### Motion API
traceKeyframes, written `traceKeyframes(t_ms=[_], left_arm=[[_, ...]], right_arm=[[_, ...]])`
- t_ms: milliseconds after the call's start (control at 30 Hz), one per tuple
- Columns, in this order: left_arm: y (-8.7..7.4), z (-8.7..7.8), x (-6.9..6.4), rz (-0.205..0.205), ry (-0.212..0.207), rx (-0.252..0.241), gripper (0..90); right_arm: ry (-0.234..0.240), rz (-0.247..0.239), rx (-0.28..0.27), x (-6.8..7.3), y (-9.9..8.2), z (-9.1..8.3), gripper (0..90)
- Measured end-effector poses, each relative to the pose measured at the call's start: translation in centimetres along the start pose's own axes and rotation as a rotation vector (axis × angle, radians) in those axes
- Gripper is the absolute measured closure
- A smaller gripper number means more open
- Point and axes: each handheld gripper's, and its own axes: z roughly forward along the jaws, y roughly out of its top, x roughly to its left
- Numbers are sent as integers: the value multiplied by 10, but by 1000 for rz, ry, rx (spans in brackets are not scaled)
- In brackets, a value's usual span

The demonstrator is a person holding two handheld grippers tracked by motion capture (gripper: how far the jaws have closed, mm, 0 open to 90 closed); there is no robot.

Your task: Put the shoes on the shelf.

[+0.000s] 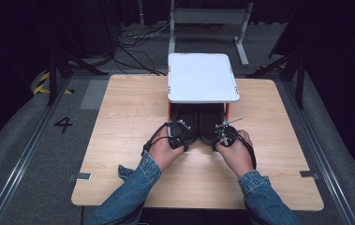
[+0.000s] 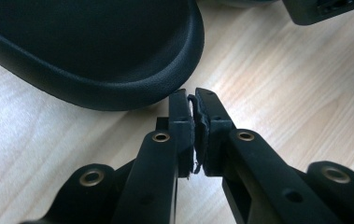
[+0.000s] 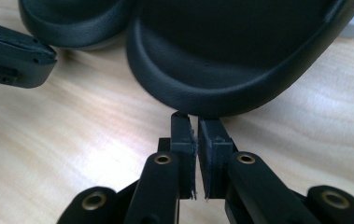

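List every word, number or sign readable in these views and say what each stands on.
"4": black number on the grey floor left of the wooden table.
Yellow-and-black striped hazard marking on the floor farther back; it bears no words.
Black slippers: no label legible.

We cannot see the front halves of the two black slippers (image 1: pixel 197 123) in the high view — the white shelf (image 1: pixel 202 77) covers them. In the left gripper view the left slipper (image 2: pixel 95 51) is cut off by the top and left edges, and the other tongs (image 2: pixel 324 8) show as a clipped corner. In the right gripper view the right slipper (image 3: pixel 240 56) runs past the top edge — whether the closed tongs (image 3: pixel 196 128) touch its heel, we cannot tell.
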Motion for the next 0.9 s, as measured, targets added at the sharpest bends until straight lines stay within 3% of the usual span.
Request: traceKeyframes(t_ms=[300,367,500,567,700,800,900], left_arm=[[10,2,9,-3,18,-17,867],[12,2,13,-3,12,-30,860],[17,4,19,-15,4,-41,859],[19,4,22,-18,6,-57,858],[24,5,26,-25,-9,-61,858],[29,8,26,-27,-28,-54,862],[33,8,26,-24,-30,-37,865]], right_arm=[[-22,35,16,-8,6,4,845],[18,55,74,-5,-1,4,827],[105,58,64,6,-5,-4,837],[125,64,57,8,-1,-5,841],[99,96,45,3,8,-1,864],[42,111,24,-3,14,0,887],[53,138,28,-9,22,5,887]])
